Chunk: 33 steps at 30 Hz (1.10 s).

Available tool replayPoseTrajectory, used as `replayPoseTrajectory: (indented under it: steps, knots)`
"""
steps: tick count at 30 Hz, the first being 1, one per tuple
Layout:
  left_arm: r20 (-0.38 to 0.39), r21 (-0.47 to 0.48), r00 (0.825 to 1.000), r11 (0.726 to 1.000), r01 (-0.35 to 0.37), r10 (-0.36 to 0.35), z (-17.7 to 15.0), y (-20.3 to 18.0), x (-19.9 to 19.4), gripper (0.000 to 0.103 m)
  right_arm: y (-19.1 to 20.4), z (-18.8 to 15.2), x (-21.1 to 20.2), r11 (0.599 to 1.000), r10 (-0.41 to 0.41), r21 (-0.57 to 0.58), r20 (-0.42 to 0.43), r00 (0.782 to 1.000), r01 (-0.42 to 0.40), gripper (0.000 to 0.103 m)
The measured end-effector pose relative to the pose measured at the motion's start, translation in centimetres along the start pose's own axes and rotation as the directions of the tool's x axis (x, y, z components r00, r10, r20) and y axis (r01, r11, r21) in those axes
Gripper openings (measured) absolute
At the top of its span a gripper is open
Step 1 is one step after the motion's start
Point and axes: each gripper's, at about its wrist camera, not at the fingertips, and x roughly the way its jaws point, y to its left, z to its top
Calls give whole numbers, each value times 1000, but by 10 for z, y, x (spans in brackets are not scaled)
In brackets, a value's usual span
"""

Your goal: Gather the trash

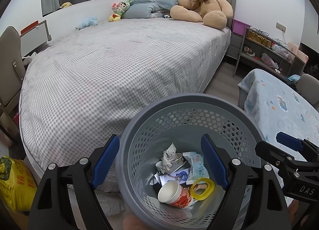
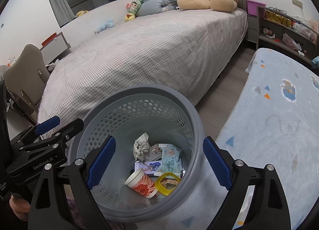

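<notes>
A grey perforated waste basket [image 1: 151, 110] stands between the bed and a blue blanket; it also shows in the right wrist view [image 2: 191, 106]. Inside lie a red-and-white paper cup [image 1: 175, 193], a yellow plastic ring [image 1: 203, 188], crumpled paper [image 1: 168, 157], a wet-wipe pack [image 1: 196, 164] and a cartoon card [image 1: 179, 176]. My left gripper [image 1: 160, 162] is open over the basket's left rim, one finger outside, one inside. My right gripper [image 2: 159, 163] is open over the basket, holding nothing. The cup also shows in the right wrist view [image 2: 142, 183].
A bed with a grey checked sheet [image 1: 111, 66] fills the left and back, with a big teddy bear [image 1: 205, 0] and small plush toys. A blue blanket [image 2: 275, 114] covers a surface on the right. A shelf unit [image 1: 267, 52] stands behind. A yellow bag [image 1: 14, 184] sits at the lower left.
</notes>
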Motion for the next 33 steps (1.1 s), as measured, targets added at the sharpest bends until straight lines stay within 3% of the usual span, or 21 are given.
replayPoseTrajectory:
  steps: [33]
  knots:
    - [17,-1,1000,1000,-16,16,1,1,-7,80,0,0,-1,1000,-2,0,2,1000,2,88]
